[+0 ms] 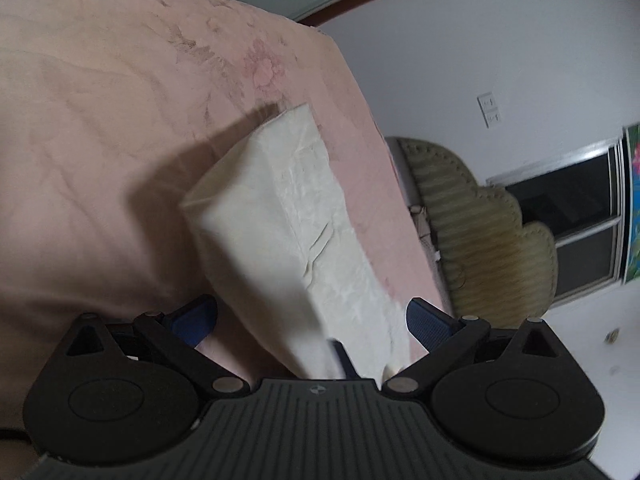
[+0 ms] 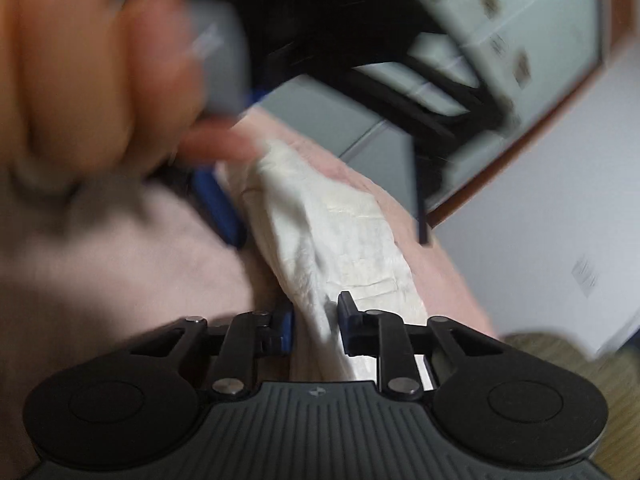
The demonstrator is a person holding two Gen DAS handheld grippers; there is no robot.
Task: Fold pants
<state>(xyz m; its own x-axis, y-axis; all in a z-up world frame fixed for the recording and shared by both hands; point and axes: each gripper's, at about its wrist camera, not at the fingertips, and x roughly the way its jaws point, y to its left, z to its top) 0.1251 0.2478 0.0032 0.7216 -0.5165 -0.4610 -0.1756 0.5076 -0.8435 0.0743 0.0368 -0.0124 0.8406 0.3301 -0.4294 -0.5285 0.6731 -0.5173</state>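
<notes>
The white pants [image 1: 296, 216] lie as a long folded strip on the pink bedsheet [image 1: 100, 120], with one long edge raised off the sheet. My left gripper [image 1: 310, 322] stands open, its blue pads wide apart on either side of the strip's near end. In the right wrist view the pants [image 2: 344, 224] run away from the camera, and my right gripper [image 2: 316, 320] is shut on a raised fold of them. A person's blurred hand [image 2: 80, 80] holds the left gripper at upper left, where one of its blue fingers [image 2: 218, 208] shows beside the cloth.
The bed's edge drops off to the right of the pants. Beyond it stand an olive padded headboard or chair [image 1: 480, 232], a white wall with a socket plate [image 1: 490, 110], and a dark window [image 1: 572, 216]. A dark blurred shape [image 2: 360, 60] fills the top of the right wrist view.
</notes>
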